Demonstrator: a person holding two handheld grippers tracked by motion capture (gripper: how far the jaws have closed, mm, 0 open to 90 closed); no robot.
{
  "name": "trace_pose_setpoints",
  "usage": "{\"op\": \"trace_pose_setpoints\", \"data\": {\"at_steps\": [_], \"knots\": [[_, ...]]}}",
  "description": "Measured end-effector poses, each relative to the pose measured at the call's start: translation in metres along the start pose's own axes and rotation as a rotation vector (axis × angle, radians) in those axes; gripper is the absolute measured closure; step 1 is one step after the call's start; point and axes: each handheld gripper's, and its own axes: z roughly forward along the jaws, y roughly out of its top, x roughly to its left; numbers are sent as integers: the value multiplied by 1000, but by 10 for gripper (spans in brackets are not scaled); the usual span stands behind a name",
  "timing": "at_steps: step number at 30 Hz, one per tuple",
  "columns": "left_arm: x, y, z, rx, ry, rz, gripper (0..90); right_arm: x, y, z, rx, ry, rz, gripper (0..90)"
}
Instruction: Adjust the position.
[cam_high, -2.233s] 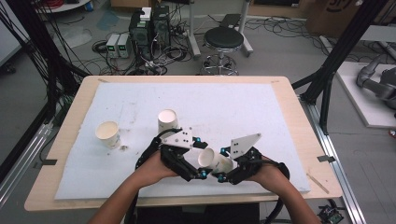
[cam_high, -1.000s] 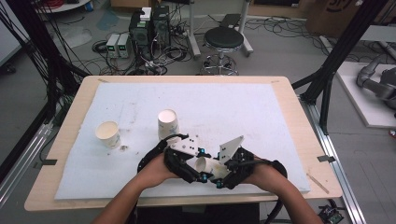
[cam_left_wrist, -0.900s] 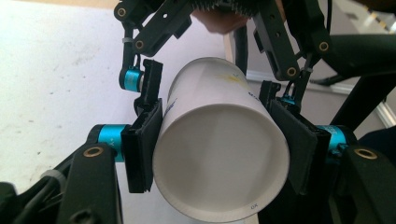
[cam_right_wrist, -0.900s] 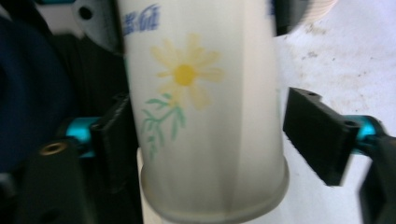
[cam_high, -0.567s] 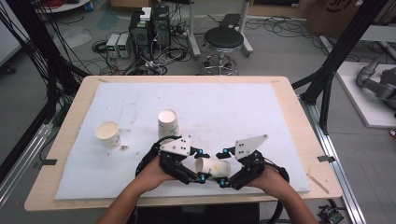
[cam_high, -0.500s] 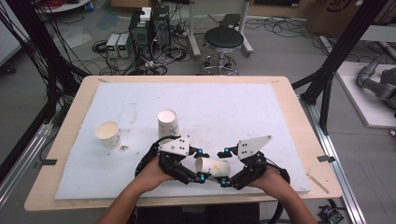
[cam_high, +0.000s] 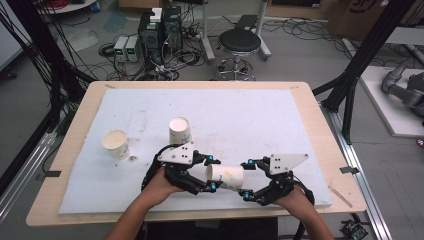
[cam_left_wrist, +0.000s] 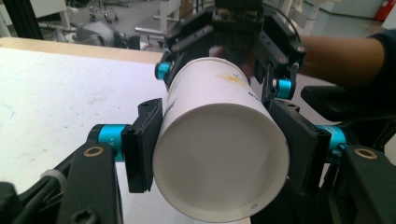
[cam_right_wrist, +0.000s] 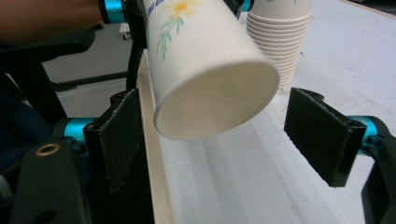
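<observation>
1. Paper cup (cam_high: 224, 177) lies on its side above the table's near edge, between the two grippers.
2. Left gripper (cam_high: 209, 173) clamps the cup's closed end.
3. Right gripper (cam_high: 246, 180) has just been opening; its jaws flank the cup's open mouth without touching.

The paper cup (cam_left_wrist: 219, 149) carries blue lettering along its side, too blurred to read, and a tiny mark on its base rim that looks like "XO" but cannot be made out surely.
</observation>
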Motion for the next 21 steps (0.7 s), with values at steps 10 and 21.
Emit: {"op": "trace_pose_setpoints", "data": {"at_steps": [10, 21], "knots": [[0, 1, 2, -38, -21, -14, 373, -2, -6, -3, -48, 22, 18, 202], [-2, 2, 8, -79, -74, -28, 373, -2, -6, 3, -84, 77, 10, 231]]}}
